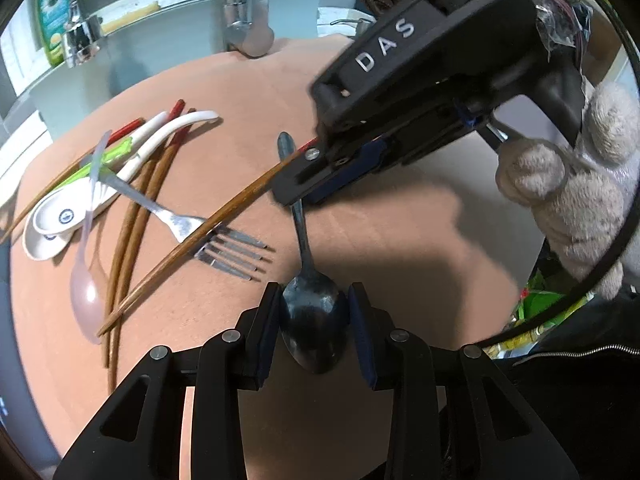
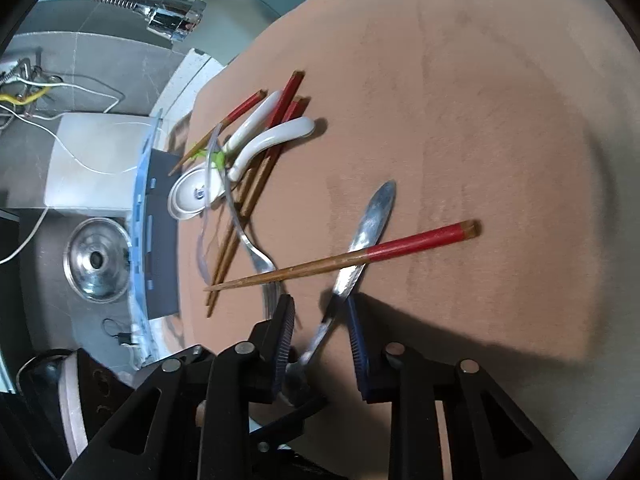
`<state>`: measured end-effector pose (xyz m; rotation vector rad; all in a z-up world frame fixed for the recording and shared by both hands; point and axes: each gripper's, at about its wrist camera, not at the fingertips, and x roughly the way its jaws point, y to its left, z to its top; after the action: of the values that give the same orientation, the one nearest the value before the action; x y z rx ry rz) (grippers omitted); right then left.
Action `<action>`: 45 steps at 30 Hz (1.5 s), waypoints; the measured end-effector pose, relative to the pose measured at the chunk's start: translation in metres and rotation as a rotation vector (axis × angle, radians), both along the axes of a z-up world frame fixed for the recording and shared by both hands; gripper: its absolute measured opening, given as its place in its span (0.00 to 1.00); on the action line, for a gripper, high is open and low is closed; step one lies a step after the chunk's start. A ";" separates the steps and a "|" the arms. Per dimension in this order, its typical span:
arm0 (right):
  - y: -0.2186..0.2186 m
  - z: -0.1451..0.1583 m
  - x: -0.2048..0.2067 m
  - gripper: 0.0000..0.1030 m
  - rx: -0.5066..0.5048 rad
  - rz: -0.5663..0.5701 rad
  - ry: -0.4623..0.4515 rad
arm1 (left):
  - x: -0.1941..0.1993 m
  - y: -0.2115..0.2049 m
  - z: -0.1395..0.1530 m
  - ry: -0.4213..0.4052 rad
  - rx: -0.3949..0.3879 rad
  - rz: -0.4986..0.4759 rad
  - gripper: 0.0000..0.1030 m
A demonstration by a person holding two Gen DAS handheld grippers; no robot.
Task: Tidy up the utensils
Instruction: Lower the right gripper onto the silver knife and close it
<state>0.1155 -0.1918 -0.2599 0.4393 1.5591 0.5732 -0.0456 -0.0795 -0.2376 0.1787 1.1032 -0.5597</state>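
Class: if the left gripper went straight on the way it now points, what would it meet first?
Probably the right gripper, which hangs over the metal spoon's handle just ahead; depth is uncertain.

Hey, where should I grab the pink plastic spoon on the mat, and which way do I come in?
Probably at the thin neck just above the bowl of the pink plastic spoon, coming straight down. The bowl lies on the mat, while the upper handle rests across the white ceramic spoons. Brown chopsticks lie close beside the bowl, so watch that side.
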 end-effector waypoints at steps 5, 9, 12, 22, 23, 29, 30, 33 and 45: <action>-0.007 -0.004 0.004 0.11 -0.008 -0.012 0.026 | 0.000 0.002 -0.002 -0.005 0.044 -0.001 0.52; -0.011 -0.009 0.005 0.18 0.028 -0.036 0.048 | -0.007 -0.001 -0.003 -0.012 0.041 0.014 0.57; -0.013 -0.012 0.004 0.18 0.035 -0.047 0.057 | -0.009 -0.005 -0.005 -0.041 0.054 0.011 0.57; -0.012 -0.014 -0.009 0.03 0.022 -0.054 0.052 | -0.015 -0.011 -0.004 -0.068 0.044 -0.004 0.31; -0.016 -0.016 -0.011 0.03 0.031 -0.064 0.060 | -0.014 -0.013 -0.004 -0.070 0.044 -0.008 0.31; -0.032 -0.016 -0.018 0.16 0.079 -0.106 0.050 | -0.017 -0.017 -0.003 -0.055 0.013 -0.021 0.31; -0.034 -0.018 -0.018 0.18 0.105 -0.120 0.065 | -0.017 -0.019 -0.002 -0.056 0.011 -0.025 0.31; -0.034 -0.022 -0.016 0.20 0.131 -0.147 0.081 | -0.012 -0.022 -0.006 -0.059 0.006 -0.042 0.32; -0.023 -0.019 -0.014 0.07 0.045 -0.124 0.045 | -0.012 -0.014 -0.009 -0.047 -0.036 -0.032 0.32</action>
<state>0.1019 -0.2144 -0.2790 0.5825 1.5526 0.5068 -0.0575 -0.0938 -0.2464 0.1774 1.0457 -0.6011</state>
